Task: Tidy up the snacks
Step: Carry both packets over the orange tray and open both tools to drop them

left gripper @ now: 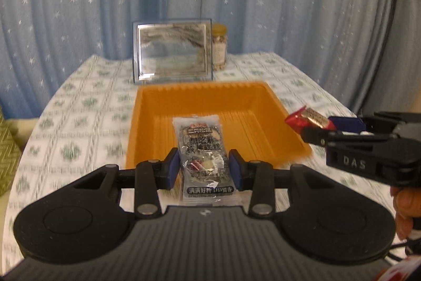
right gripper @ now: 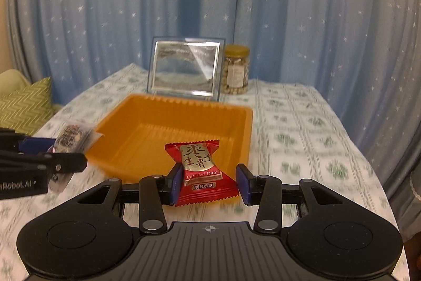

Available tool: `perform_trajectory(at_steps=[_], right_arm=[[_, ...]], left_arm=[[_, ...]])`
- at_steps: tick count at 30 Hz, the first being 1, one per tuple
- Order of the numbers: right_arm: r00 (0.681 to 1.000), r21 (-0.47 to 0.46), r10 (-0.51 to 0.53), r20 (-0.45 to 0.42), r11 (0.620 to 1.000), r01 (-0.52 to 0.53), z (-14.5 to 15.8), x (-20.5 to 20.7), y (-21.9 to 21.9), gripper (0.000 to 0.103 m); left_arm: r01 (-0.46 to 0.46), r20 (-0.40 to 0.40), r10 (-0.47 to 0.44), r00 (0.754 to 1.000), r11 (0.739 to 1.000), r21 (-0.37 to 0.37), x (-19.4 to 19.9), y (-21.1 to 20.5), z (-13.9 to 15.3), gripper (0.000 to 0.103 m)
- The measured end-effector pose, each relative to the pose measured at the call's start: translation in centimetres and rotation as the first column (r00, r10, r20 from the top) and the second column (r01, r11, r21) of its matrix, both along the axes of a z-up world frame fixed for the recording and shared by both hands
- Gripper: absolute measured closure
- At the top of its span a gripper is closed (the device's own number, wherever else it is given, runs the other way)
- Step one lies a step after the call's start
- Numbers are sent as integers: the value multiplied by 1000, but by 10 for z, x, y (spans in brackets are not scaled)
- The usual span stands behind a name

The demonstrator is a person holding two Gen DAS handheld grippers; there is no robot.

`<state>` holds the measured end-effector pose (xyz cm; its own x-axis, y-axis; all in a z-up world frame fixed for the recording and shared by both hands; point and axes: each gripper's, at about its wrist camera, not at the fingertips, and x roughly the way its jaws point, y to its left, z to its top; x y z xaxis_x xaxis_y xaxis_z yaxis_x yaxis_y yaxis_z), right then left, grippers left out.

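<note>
An orange tray [left gripper: 147, 107] sits on the patterned tablecloth; it also shows in the right wrist view [right gripper: 244, 133]. My left gripper [left gripper: 205, 170] is shut on a clear grey snack packet [left gripper: 202, 146] and holds it at the tray's near edge. My right gripper [right gripper: 209, 183] is shut on a red candied-dates packet [right gripper: 201, 167], held just before the tray's near right corner. The right gripper with its red packet [left gripper: 310, 119] shows at the right of the left wrist view. The left gripper with the grey packet [right gripper: 69, 140] shows at the left of the right wrist view.
A framed picture [left gripper: 172, 52] stands behind the tray, with a yellow-lidded jar of nuts [left gripper: 219, 46] next to it. Blue starred curtains hang behind the table. A green cushion [right gripper: 26, 104] lies off the table's left side.
</note>
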<state>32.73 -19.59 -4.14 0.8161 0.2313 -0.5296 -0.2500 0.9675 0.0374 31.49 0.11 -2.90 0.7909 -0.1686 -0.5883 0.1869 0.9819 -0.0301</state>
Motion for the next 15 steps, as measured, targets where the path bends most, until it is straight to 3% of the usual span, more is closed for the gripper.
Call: perform_trajectory(at_steps=[6,15], right_arm=[[999,22,-21,-24,1000,21,-11,39,5,59],[999,19,-14,-32,1000,15,-30,60,12,60]], left_arm=[[4,3,-4,1000,999,-33,48,12,-7,66],[6,-18,-6,1000,1000,-14,74,14,-31,67]])
